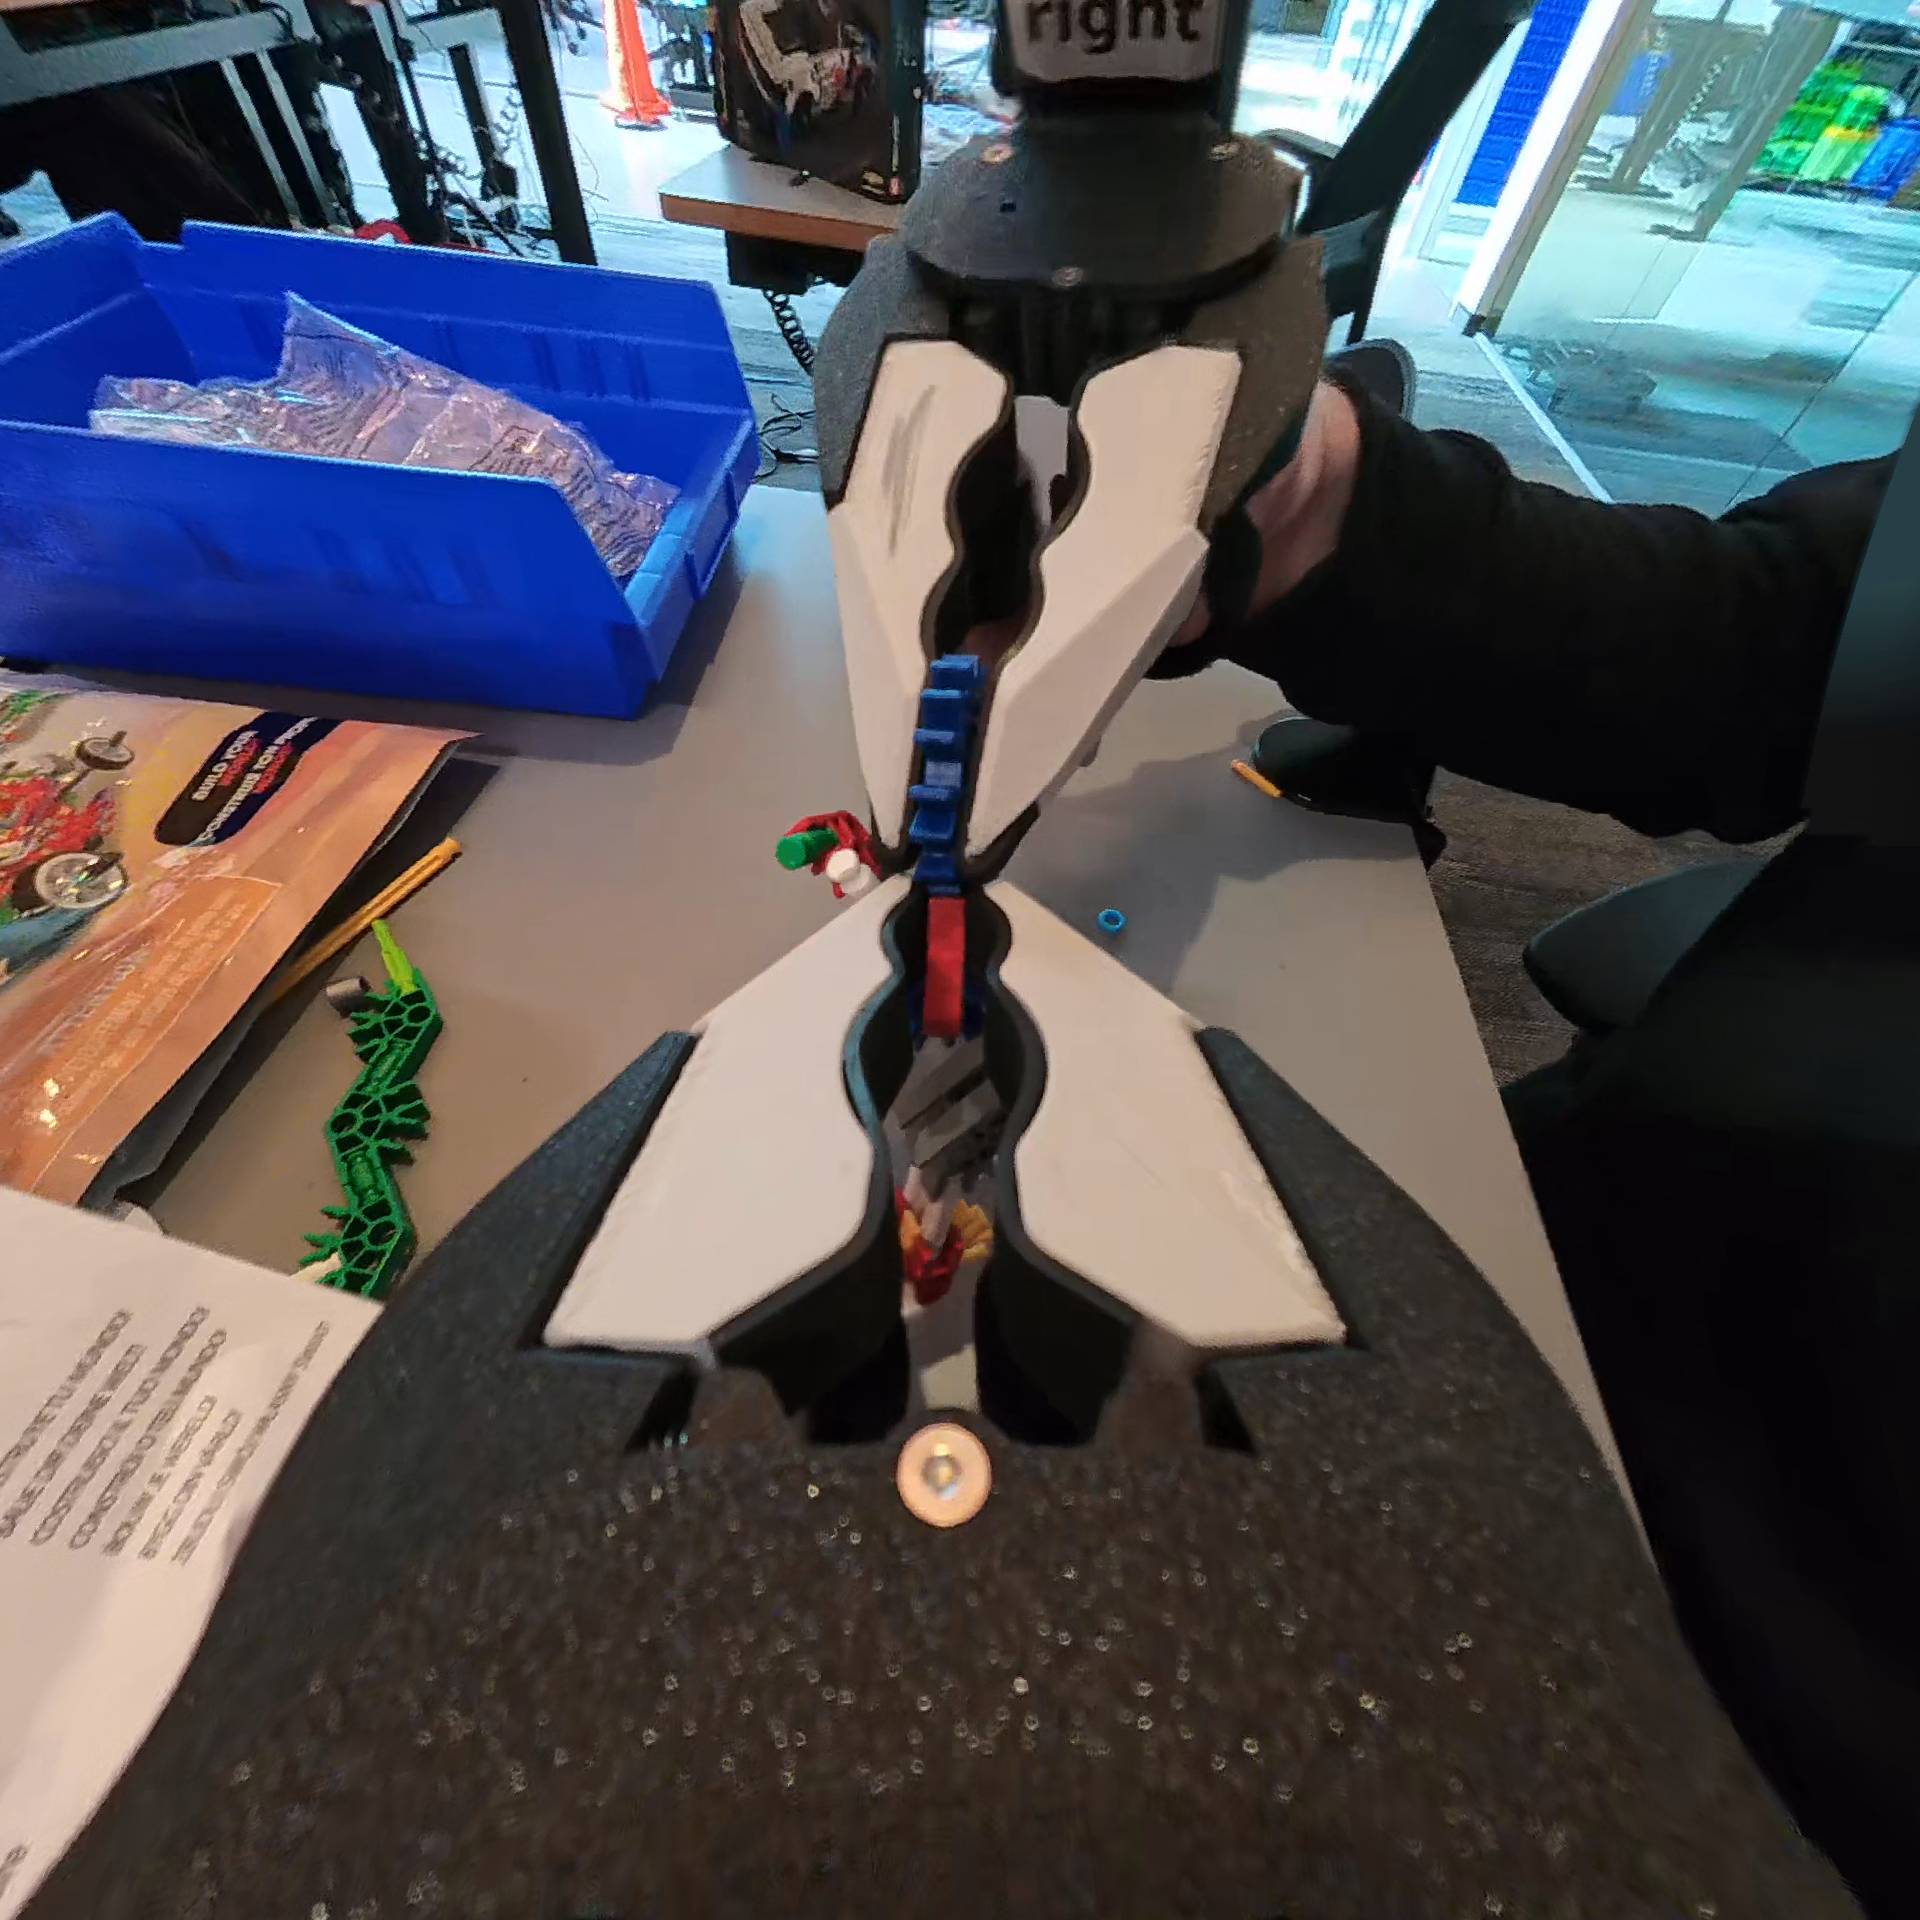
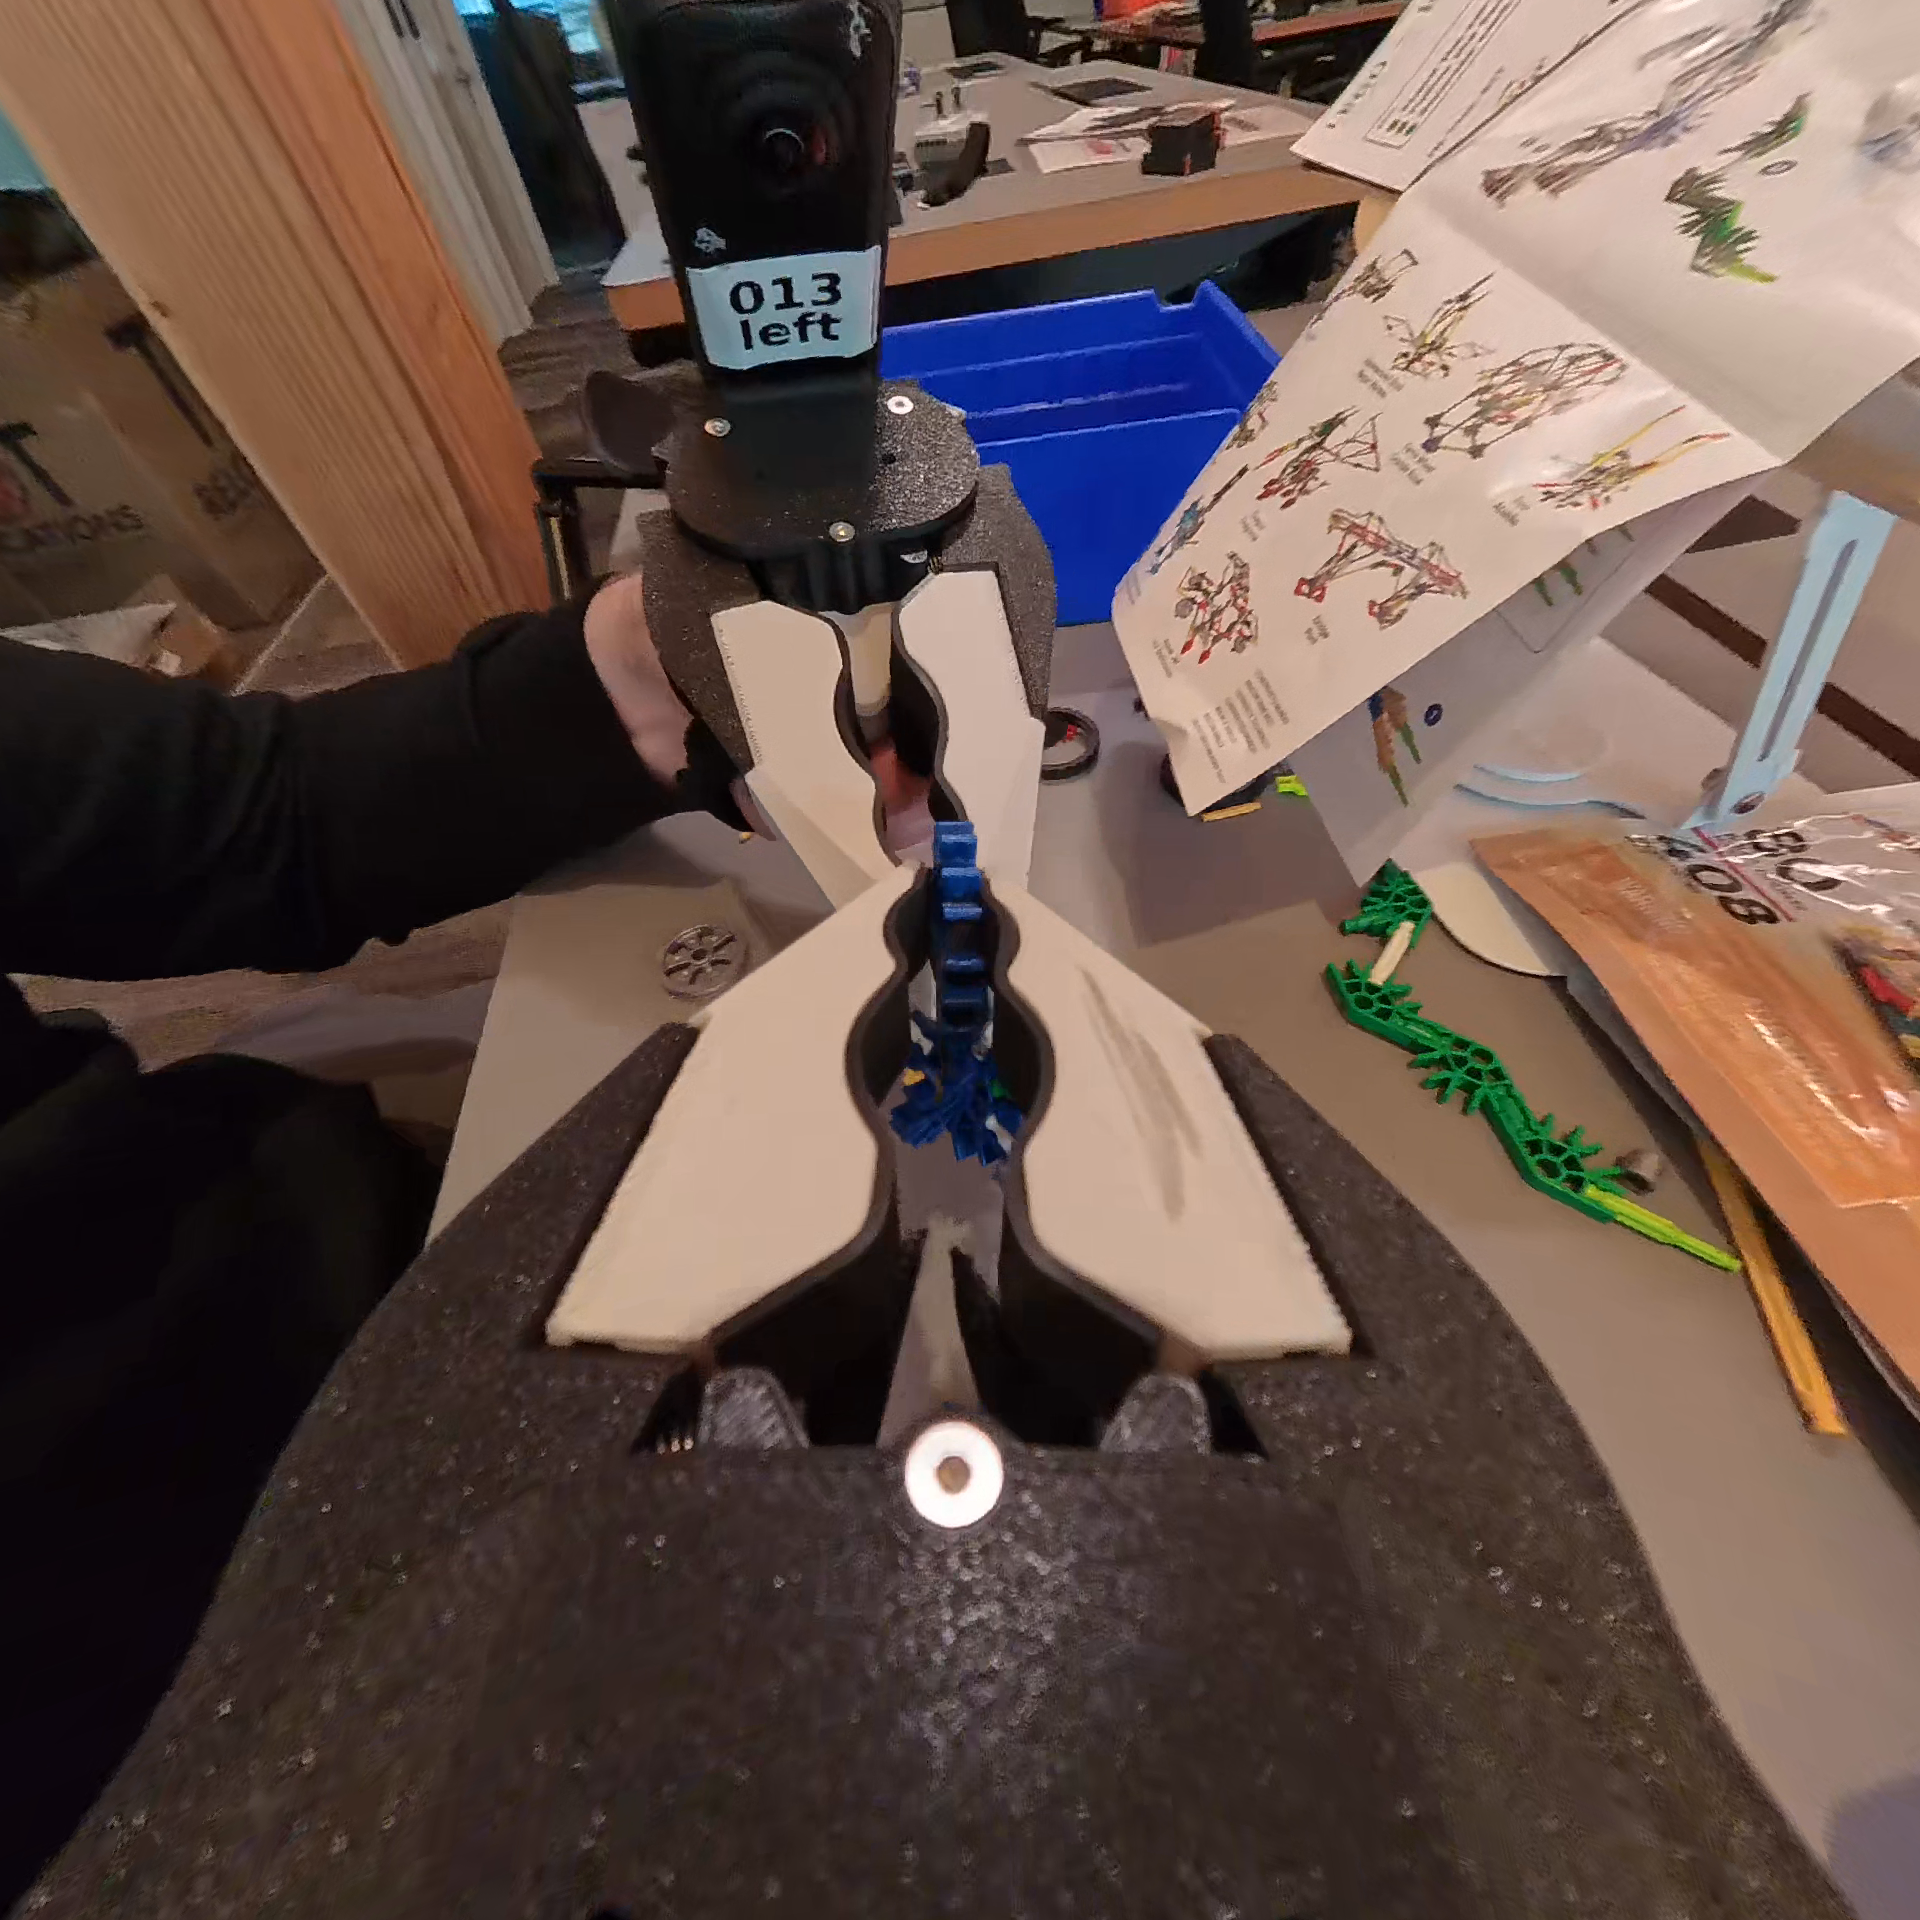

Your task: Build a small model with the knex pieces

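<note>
1. We see the left gripper [image 1: 940, 914] clamped on a red piece [image 1: 943, 961], tip to tip with the right gripper [image 2: 951, 883].
2. The right gripper is clamped on a blue toothed piece [image 2: 958, 925].
3. Left of both, a blue bin [image 1: 343, 613] holds clear plastic bags [image 1: 416, 416].
4. A green chain [image 1: 379, 1132] lies left of the left gripper.

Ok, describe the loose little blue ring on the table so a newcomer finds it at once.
Start at the grey table, on the side away from the blue bin. Just beside the tips of the left gripper lies the small blue ring, alone on bare tabletop; unlike the toothed blue piece, no gripper touches it.
</note>
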### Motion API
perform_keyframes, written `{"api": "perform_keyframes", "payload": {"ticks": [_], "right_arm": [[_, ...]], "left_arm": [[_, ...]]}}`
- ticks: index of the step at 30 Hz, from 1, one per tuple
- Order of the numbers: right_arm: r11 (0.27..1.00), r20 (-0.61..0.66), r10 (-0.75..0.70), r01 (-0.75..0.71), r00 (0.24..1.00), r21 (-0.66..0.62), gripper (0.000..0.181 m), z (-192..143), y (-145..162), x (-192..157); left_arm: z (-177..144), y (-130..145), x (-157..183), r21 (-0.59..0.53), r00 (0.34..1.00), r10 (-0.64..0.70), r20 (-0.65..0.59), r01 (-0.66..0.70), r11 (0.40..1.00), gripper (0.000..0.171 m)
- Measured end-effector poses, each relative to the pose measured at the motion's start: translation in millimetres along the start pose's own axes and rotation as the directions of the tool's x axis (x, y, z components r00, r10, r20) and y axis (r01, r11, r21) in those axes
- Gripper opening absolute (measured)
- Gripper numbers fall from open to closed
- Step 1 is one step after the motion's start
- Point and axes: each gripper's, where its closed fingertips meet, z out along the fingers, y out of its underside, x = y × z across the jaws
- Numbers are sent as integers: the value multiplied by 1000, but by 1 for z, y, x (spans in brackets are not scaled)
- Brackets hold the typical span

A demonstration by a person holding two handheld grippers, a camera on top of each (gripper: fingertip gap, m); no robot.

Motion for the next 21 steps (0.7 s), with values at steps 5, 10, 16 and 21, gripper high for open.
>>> {"api": "perform_keyframes", "payload": {"ticks": [5, 10, 16, 21], "right_arm": [[999, -72, -39, 38, 997, -12, 6, 6, -1, 5], [994, -230, -98, 86, 968, -60, 40, -15, -3, 18], [906, 15, -260, 249, 966, -341, 34, 24, 56, -48], [810, 93, -303, 307, 949, -499, 37, 79, 109, -56]], "left_arm": [[-4, 3, -6, 6, 1000, -16, 14, 16, 1000, 2], [-17, 4, -24, 17, 995, -36, 92, 34, 999, 2], [-25, 14, -36, 22, 992, -99, 81, 98, 995, 2], [-29, 17, -40, 32, 990, -113, 88, 110, 993, 2]]}}
